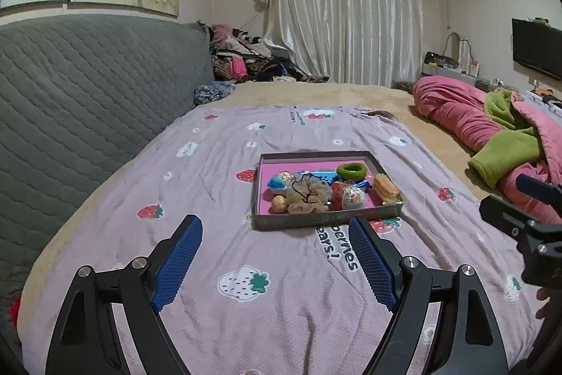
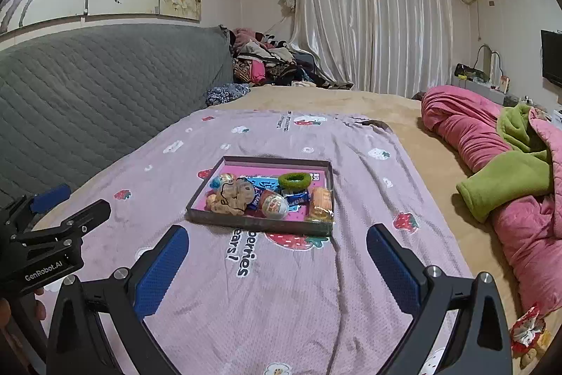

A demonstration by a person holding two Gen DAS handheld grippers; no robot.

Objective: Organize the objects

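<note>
A shallow grey box with a pink floor (image 1: 326,220) (image 2: 260,224) lies on the strawberry-print bedspread. It holds a green hair ring (image 1: 350,172) (image 2: 295,180), a beige scrunchie (image 1: 309,192) (image 2: 233,195), a clear toy egg (image 1: 347,195) (image 2: 274,203), a wrapped biscuit (image 1: 386,188) (image 2: 320,202) and other small items. My left gripper (image 1: 275,224) is open and empty, just short of the box's near edge. My right gripper (image 2: 277,234) is open and empty, at the box's near edge. Each gripper also shows at the side of the other's view.
A pink and green quilt (image 1: 491,136) (image 2: 509,164) is bundled on the right of the bed. A grey quilted headboard (image 1: 87,101) runs along the left. A pile of clothes (image 1: 246,58) lies at the far end. A red-and-white wrapper (image 2: 528,329) lies near the right edge.
</note>
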